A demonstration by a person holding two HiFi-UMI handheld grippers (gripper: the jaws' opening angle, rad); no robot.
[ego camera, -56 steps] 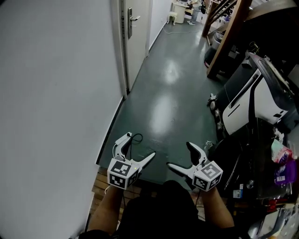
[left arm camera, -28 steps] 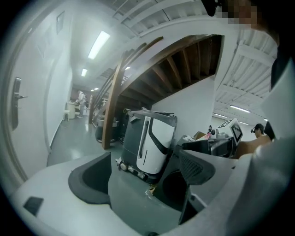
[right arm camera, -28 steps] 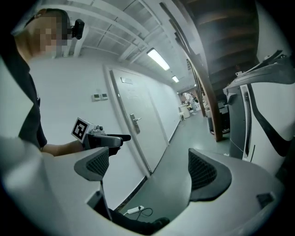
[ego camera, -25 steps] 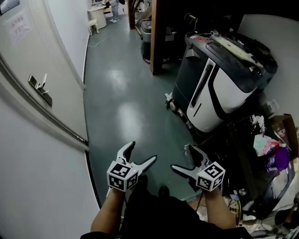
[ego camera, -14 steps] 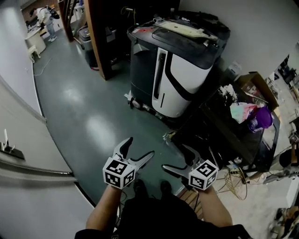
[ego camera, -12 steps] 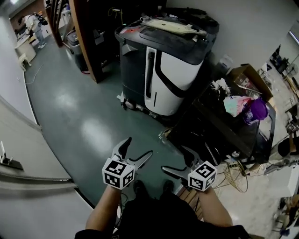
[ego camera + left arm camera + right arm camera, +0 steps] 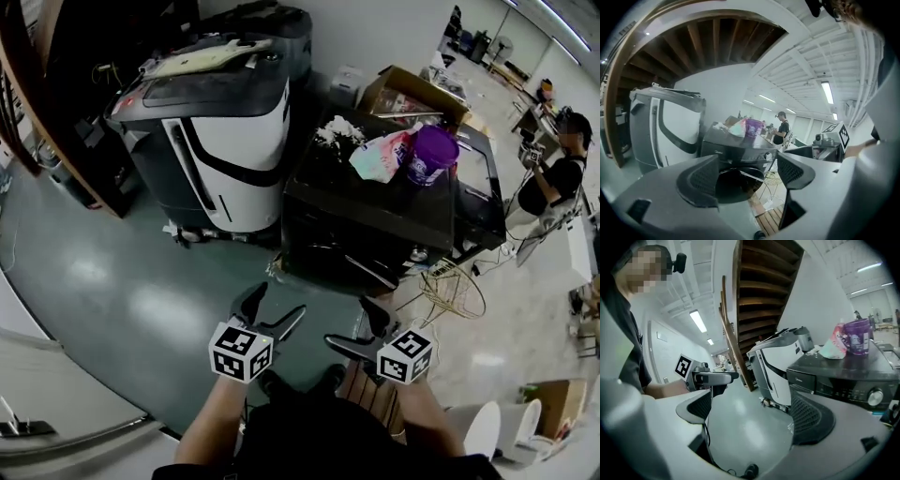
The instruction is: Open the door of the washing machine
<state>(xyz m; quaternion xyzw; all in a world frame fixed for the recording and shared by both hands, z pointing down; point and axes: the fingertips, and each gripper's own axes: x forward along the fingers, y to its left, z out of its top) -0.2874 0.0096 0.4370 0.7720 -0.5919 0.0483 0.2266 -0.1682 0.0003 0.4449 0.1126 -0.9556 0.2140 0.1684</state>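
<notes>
Left gripper (image 7: 279,300) is easing its jaws inward on nothing; right gripper (image 7: 347,321) is spread wide, empty. The black washing machine (image 7: 375,217) sits at twelve o'clock, door (image 7: 740,180) shut. Its handle is hard to make out, so a jaw could slip off the rim.

Head cam overhead, gripper cams low; shared, prob.: washing machine (image 7: 361,246).

Black short-sleeved top (image 7: 309,436), dark shoes (image 7: 274,382). Left gripper (image 7: 278,302) and right gripper (image 7: 349,322): pale grey, dark ribbed fingers (image 7: 701,180), black-and-white marker cubes (image 7: 241,352); the left's fingers are closing, nothing between.
</notes>
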